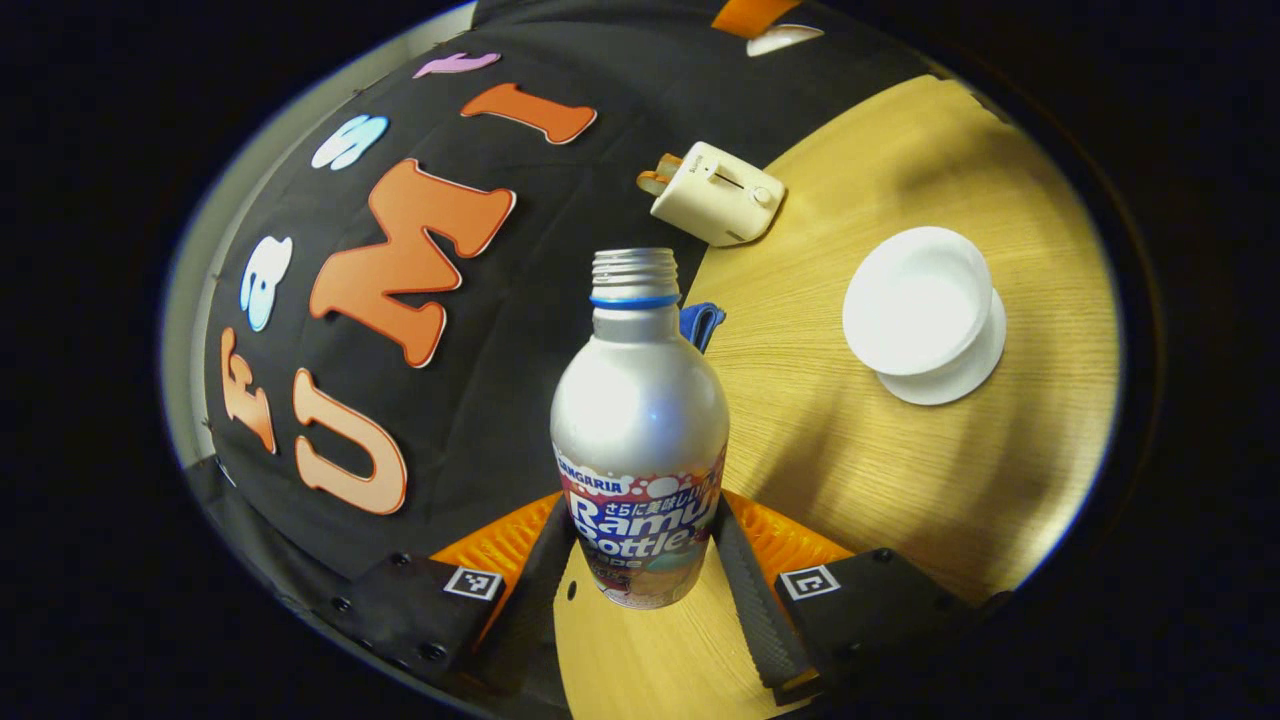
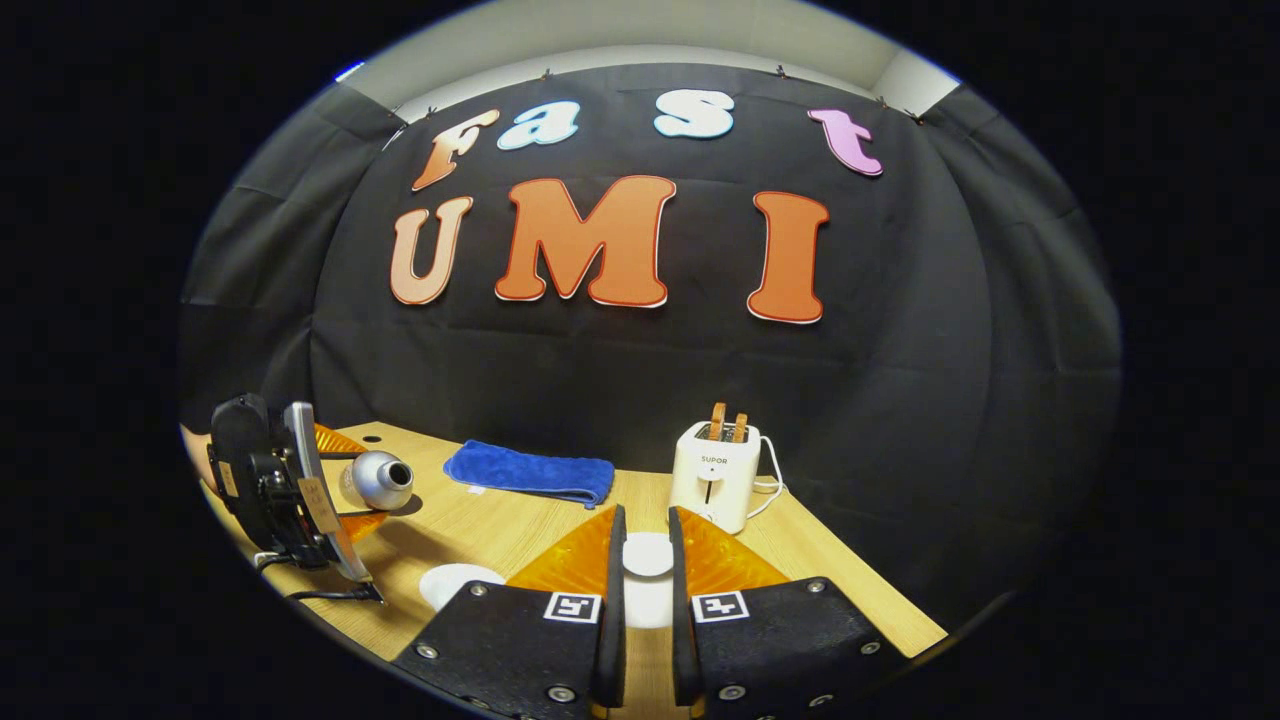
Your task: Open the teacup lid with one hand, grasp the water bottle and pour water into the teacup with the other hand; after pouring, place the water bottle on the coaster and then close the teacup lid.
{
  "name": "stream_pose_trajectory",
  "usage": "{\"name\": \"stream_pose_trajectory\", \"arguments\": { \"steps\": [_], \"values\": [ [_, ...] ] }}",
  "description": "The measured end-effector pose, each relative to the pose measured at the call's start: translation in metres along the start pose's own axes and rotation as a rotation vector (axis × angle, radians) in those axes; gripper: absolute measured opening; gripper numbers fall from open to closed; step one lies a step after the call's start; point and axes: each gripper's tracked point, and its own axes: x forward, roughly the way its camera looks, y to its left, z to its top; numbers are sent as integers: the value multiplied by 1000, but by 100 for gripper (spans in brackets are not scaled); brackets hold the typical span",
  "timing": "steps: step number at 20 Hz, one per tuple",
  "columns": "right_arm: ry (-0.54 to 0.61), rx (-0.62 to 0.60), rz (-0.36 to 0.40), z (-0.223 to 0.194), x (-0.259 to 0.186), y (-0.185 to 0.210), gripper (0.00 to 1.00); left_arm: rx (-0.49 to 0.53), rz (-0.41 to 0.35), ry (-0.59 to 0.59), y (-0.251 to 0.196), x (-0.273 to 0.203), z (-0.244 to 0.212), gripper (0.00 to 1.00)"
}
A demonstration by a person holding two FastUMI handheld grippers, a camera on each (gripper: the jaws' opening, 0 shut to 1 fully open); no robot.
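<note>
Bottle (image 1: 640, 430), uncapped, tilted over the table (image 1: 900, 470) near the white cup (image 1: 918, 300), clenched in my left gripper (image 1: 640, 560); my right gripper (image 2: 645, 570) nipped the white lid (image 2: 648, 553).

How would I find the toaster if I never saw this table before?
Start at the wooden table and look to its back edge by the black cloth wall. The toaster stands there, right of the folded blue towel. It is the cream-coloured box with two brown slices sticking out of its top.
</note>
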Motion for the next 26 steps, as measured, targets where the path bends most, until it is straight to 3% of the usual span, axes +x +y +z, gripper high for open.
{"name": "stream_pose_trajectory", "arguments": {
  "steps": [13, 14, 15, 16, 17, 22, 23, 24, 26],
  "values": [
    [-24, -21, 12, 0, -8, -9, 19, 350, 16, -9, 16, 1, 8, 86],
    [-23, -19, 11, -1, -8, -11, 24, 373, 16, -10, 18, 1, 8, 86],
    [-24, -17, 9, -1, -8, -12, 19, 392, 17, -9, 19, 2, 8, 86],
    [-24, -16, 9, -1, -8, -14, 24, 413, 19, -11, 21, 3, 9, 86],
    [-26, -16, 8, -1, -8, -14, 19, 438, 11, -4, 22, 3, 9, 86],
    [-24, -12, 13, -4, -9, -17, 19, 530, 4, -10, 24, 9, 14, 84],
    [-26, -12, 12, -4, -9, -17, 24, 556, 8, -13, 27, 10, 18, 83],
    [-25, -11, 10, -4, -9, -18, 19, 576, 10, -16, 29, 11, 20, 83],
    [-25, -7, 9, -5, -9, -20, 19, 616, 17, -24, 32, 10, 24, 84]
  ]
}}
